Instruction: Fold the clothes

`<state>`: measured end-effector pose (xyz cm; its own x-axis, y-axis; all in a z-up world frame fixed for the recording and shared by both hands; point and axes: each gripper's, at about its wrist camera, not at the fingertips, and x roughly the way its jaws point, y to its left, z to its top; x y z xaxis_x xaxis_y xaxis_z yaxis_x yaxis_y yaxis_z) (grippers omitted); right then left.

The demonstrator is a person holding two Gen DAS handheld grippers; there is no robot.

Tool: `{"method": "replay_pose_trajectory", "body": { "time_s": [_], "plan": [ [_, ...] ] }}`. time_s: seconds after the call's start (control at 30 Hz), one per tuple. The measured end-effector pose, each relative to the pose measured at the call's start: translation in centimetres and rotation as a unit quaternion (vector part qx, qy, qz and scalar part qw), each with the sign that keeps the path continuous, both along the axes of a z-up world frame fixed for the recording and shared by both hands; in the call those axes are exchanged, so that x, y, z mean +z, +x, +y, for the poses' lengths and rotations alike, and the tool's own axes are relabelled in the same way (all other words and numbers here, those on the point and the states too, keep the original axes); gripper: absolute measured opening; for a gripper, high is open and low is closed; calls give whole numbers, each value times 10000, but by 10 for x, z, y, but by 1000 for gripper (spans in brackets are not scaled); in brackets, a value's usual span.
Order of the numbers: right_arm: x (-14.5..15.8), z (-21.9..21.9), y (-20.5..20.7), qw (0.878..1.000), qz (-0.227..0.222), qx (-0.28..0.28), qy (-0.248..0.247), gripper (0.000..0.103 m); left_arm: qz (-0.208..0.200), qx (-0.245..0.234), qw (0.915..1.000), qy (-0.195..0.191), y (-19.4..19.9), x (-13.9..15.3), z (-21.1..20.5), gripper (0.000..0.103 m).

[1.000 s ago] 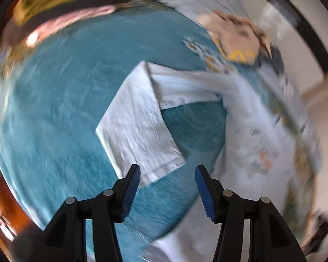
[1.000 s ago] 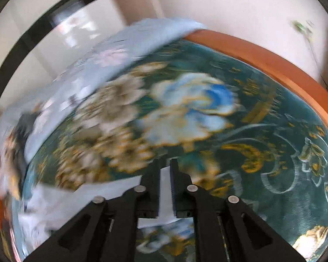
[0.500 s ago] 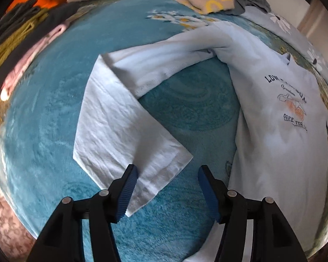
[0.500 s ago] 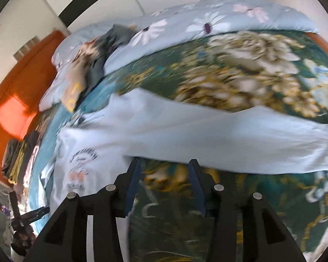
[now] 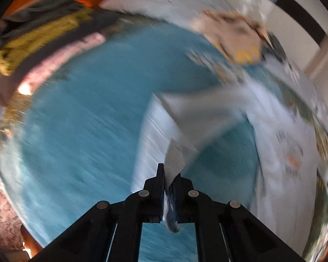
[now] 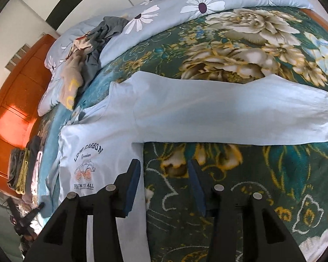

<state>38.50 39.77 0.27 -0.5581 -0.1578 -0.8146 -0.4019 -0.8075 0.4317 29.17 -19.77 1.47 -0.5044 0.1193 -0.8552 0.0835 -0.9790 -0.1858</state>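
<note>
Now my left gripper (image 5: 168,187) pinches the pale blue shirt's (image 6: 111,135) sleeve (image 5: 175,159); my right gripper (image 6: 164,185), spread, hovers at its six o'clock edge.

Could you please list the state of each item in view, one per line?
Left tongs: just closed, pinching the sleeve cuff.
Right tongs: open, empty.
Light blue shirt: spread face up on the bed.
Other sleeve: stretched out flat.
Clothes pile: crumpled, unfolded.

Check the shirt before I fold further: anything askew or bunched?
The light blue shirt lies flat, one sleeve stretched straight sideways. The other sleeve is doubled back on itself, its cuff pinched in the left hand-held gripper. The right hand-held gripper is open, empty.
</note>
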Motion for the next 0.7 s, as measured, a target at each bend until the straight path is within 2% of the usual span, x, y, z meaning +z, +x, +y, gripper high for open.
{"method": "replay_pose_trajectory", "body": {
  "time_s": [0.07,0.17,0.37,0.5,0.6,0.67,0.7],
  "plan": [
    [0,-2,-4,10000,-15,0,14,47,92,478,9988,-35,-10,8,-36,6],
    [-1,-6,-10,10000,-49,34,41,47,43,993,9948,-239,-36,5,-77,6],
    [-8,-12,-20,9999,-123,27,96,47,-239,1519,9870,-474,-64,-16,-119,6],
    [-12,-12,-31,9997,-194,25,161,47,-493,1624,9835,-629,-67,-35,-125,6],
    [-12,-15,-46,9994,-201,105,244,47,-709,1409,9868,-358,-66,-50,-120,6],
    [-8,-19,-60,9987,-148,255,410,47,-620,1211,9907,-60,-61,-46,-116,7],
    [-5,-22,-67,9980,-112,344,510,47,-577,1156,9916,55,-58,-42,-114,12]
  ]
}}
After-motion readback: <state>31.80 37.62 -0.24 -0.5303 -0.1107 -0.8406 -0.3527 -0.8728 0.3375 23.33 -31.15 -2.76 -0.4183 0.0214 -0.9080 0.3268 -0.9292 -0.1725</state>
